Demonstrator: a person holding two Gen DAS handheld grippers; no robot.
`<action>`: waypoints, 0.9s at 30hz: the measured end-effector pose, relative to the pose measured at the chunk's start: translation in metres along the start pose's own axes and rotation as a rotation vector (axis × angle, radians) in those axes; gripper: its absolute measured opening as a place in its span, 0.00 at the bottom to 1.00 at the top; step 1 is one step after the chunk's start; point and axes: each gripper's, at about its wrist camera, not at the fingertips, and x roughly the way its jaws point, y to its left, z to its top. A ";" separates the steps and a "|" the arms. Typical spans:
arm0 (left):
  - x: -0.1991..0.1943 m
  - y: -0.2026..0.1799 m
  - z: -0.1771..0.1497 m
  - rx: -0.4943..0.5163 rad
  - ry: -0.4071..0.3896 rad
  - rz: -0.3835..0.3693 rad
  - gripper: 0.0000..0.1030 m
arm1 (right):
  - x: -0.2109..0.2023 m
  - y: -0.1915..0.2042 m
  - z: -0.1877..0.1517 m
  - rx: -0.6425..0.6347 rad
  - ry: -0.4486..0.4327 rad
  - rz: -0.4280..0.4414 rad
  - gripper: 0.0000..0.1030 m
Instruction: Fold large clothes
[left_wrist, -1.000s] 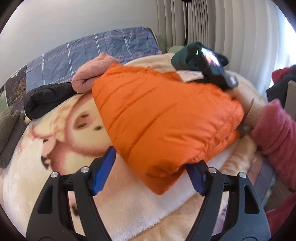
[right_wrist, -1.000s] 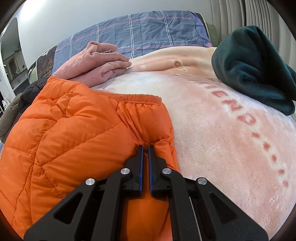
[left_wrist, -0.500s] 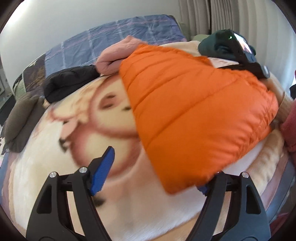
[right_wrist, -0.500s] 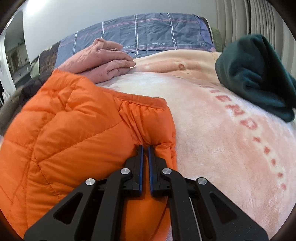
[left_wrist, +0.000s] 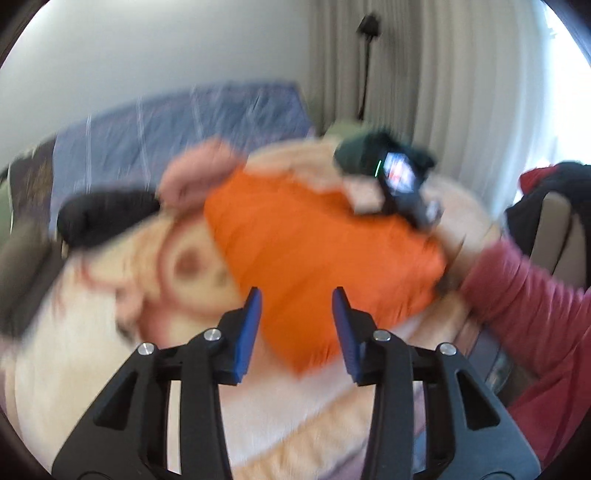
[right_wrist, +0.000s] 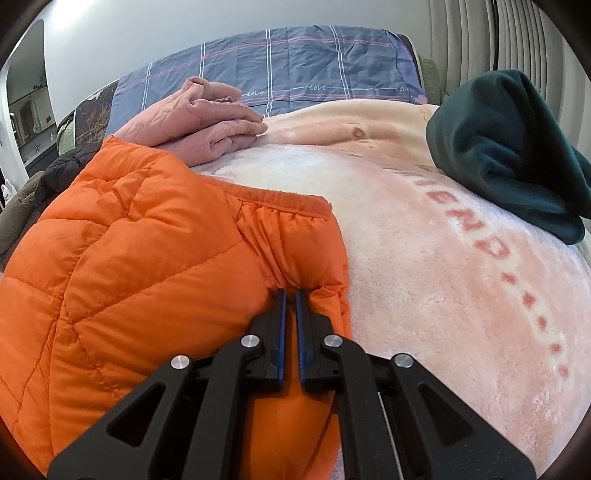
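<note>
Orange quilted puffer jacket (right_wrist: 140, 266), lower left, lies roughly folded; right gripper (right_wrist: 290, 295) clamps its edge, left gripper (left_wrist: 295, 317) closing on nothing; tidying remains.

Folded orange puffer jacket (right_wrist: 147, 266) on bed

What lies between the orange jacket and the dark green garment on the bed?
Only bare fleece blanket with red lettering lies between the orange jacket and the dark green garment, shown in the right wrist view.
</note>
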 end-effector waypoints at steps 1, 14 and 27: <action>0.007 -0.005 0.014 0.030 -0.029 0.001 0.39 | 0.000 0.000 0.000 -0.001 0.001 -0.002 0.05; 0.179 -0.023 0.028 0.125 0.192 0.051 0.44 | -0.003 0.002 -0.001 -0.009 -0.007 0.001 0.05; 0.178 -0.018 0.083 0.103 0.130 0.034 0.45 | -0.002 -0.001 -0.001 0.000 -0.012 0.004 0.05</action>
